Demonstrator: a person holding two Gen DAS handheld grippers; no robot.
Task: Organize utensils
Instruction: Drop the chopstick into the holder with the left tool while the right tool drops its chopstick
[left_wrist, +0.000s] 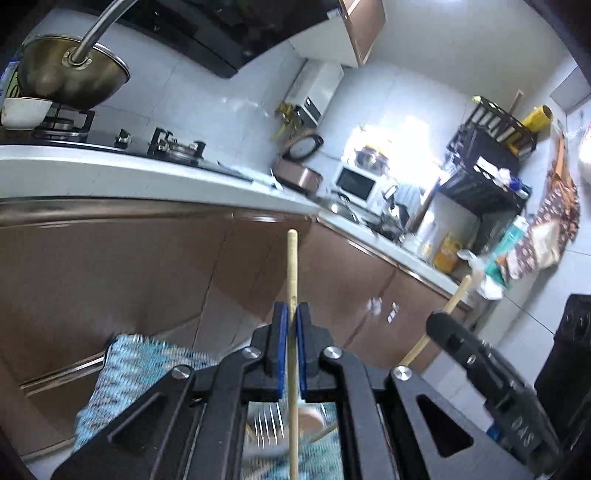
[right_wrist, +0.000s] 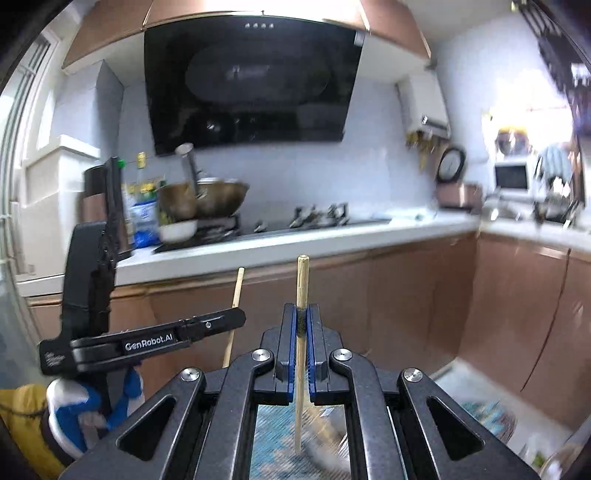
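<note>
A long white tabletop (right_wrist: 332, 236) runs across the kitchen above brown cabinet fronts (right_wrist: 388, 295), carrying a gas hob (right_wrist: 306, 221) with a brass-coloured wok (right_wrist: 207, 199) and a white bowl (right_wrist: 177, 229) tucked against it. Above hangs a black range hood (right_wrist: 251, 85); its glass carries a pale mark too blurred to read. Further along sit a white microwave (left_wrist: 356, 182) and a black rack (left_wrist: 487, 147).

A blue-and-white woven cloth (left_wrist: 125, 373) lies below both grippers. On it, seen under the left gripper, is a pale dish (left_wrist: 266, 439) with a metal fork (left_wrist: 269, 424) lying in it, blurred.

The left gripper (left_wrist: 292, 314) has its blue-padded jaws closed tight on a wooden chopstick (left_wrist: 292, 266). The stick's long axis runs straight up through the jaws in the left wrist view, its blunt end pointing up toward the cabinet fronts and its lower length passing down over the dish.

The right gripper (right_wrist: 302, 314) likewise has its jaws clamped on a second wooden chopstick (right_wrist: 302, 280), which stands nearly upright in the right wrist view, squared end uppermost in front of the cabinets, narrow end down over the cloth.

Each gripper shows in the other's view, beside it, its stick slanting slightly. The left gripper's side reads "GenRobot.AI" in white letters; smaller script at its rear end is illegible. Raised characters on the right gripper's body cannot be read with certainty.
</note>
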